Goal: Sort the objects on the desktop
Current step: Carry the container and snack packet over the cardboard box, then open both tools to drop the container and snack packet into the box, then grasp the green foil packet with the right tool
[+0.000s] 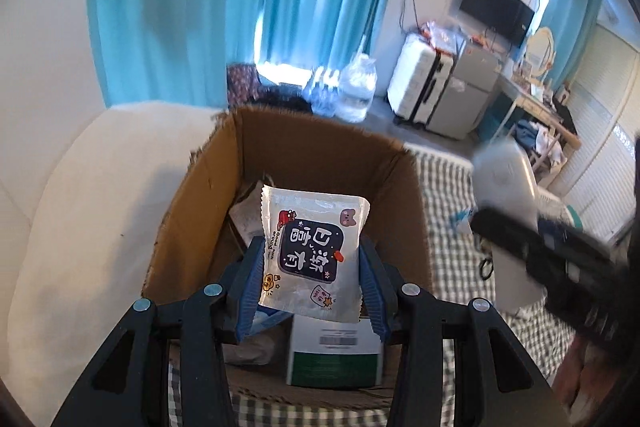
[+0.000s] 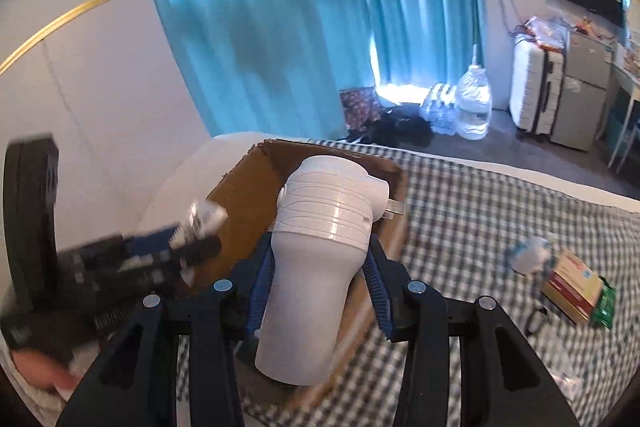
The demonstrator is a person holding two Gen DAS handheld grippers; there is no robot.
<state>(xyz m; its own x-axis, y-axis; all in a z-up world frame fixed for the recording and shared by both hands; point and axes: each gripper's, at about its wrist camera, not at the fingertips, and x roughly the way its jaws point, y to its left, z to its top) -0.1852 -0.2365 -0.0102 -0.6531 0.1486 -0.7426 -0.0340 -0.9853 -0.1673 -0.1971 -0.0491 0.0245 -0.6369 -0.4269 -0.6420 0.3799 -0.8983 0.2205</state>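
**Two items held over the box**

A cardboard box (image 1: 208,203) on the checked bed (image 2: 460,211) is seen directly beyond and below both sets of fingers. A white plug-in device (image 2: 320,239) is clamped in the right gripper (image 2: 320,291), its long axis pointed ahead toward the box. A snack packet (image 1: 312,251) is pinched upright in the left gripper (image 1: 312,287), already above the box opening, so the nearer drop is judged to be the left's.

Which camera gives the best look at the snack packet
The left wrist view: the snack packet sits sharp and centred between the left gripper, above the cardboard box. The right wrist view shows only a blurred silver sliver.
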